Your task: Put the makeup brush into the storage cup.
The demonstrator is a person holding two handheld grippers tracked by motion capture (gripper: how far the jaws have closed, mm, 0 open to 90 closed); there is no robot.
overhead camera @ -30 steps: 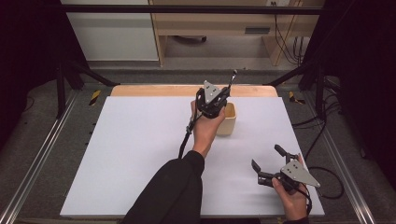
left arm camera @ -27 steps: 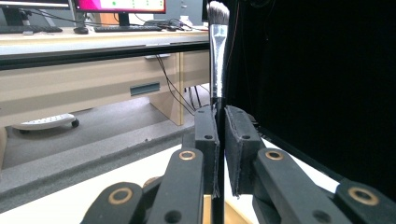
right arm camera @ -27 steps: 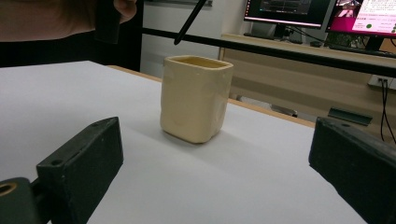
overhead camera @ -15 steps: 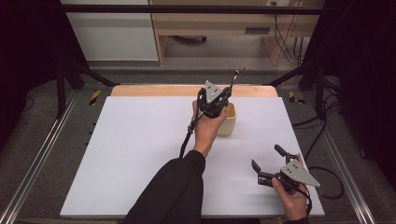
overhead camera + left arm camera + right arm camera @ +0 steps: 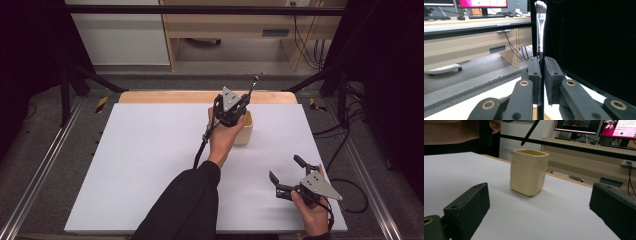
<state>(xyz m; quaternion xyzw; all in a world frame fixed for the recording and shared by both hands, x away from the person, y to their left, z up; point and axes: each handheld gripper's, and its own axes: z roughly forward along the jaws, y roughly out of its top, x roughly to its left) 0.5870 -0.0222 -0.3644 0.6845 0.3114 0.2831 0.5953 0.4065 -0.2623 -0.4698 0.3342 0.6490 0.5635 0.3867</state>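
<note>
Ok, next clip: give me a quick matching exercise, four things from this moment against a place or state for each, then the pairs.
Things:
1. left gripper
2. right gripper
3. cream cup
4. brush

Places or states:
A. stands upright on the white table, nothing in it
B. jaws wide apart, holding nothing, low over the table's near right part
C. bristles up, handle end above the cup's mouth
D. shut on a thin handle, held above the cup

Pairs: 1-D, 2-B, 3-A, 4-C
</note>
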